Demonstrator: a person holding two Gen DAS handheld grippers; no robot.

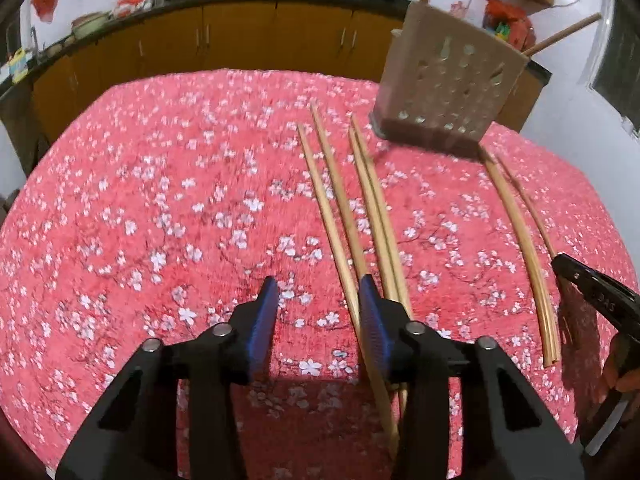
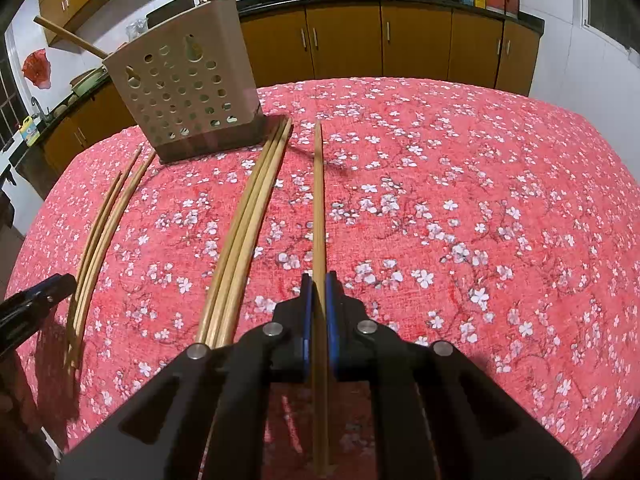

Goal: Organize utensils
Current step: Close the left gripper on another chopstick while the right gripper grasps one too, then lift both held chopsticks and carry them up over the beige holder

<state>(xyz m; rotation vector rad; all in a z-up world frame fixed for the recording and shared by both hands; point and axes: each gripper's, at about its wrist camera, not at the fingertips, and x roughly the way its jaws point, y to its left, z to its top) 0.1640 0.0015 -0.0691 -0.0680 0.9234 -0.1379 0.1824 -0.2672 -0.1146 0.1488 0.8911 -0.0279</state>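
Observation:
Several wooden chopsticks lie lengthwise on the red flowered tablecloth (image 1: 160, 200). A beige perforated utensil holder (image 1: 448, 84) stands at the far side, with two sticks poking out of its top; it also shows in the right wrist view (image 2: 184, 88). My left gripper (image 1: 320, 292) is open and empty, low over the cloth, with one chopstick (image 1: 340, 216) running along the inside of its right finger. My right gripper (image 2: 319, 284) is shut on a single chopstick (image 2: 319, 200) that points toward the holder. A bundle of chopsticks (image 2: 248, 232) lies left of it.
A further group of chopsticks (image 2: 100, 232) lies at the left of the cloth, beside the tip of the left gripper (image 2: 36, 304). Orange kitchen cabinets (image 2: 380, 40) and a dark counter with woks stand behind the table.

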